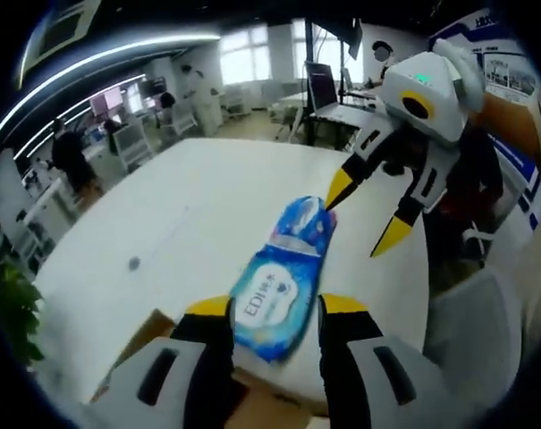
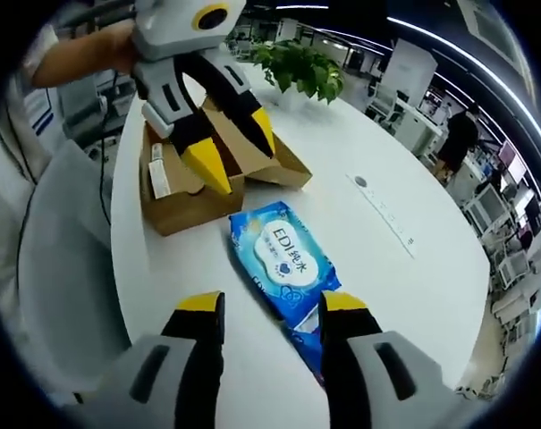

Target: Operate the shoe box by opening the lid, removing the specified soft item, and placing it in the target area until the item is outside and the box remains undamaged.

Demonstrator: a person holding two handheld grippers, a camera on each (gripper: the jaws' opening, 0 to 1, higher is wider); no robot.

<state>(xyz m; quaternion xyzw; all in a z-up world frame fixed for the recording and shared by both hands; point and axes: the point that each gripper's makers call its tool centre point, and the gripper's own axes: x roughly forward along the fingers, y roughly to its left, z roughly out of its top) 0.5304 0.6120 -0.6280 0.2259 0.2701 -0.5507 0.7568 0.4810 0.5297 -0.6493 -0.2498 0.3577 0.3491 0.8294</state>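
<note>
White table (image 2: pixel 413 295) holds wipes pack (image 2: pixel 286 264); shoe box (image 2: pixel 185 192) open behind

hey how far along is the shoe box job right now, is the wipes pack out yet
Done: the cardboard shoe box stands open and looks intact, and the blue wipes pack lies flat on the white table, outside the box.
In hand: nothing. The left gripper and right gripper both hang open at opposite ends of the pack.
Left: possibly only pulling away; no marked target area is visible to confirm placement.
</note>
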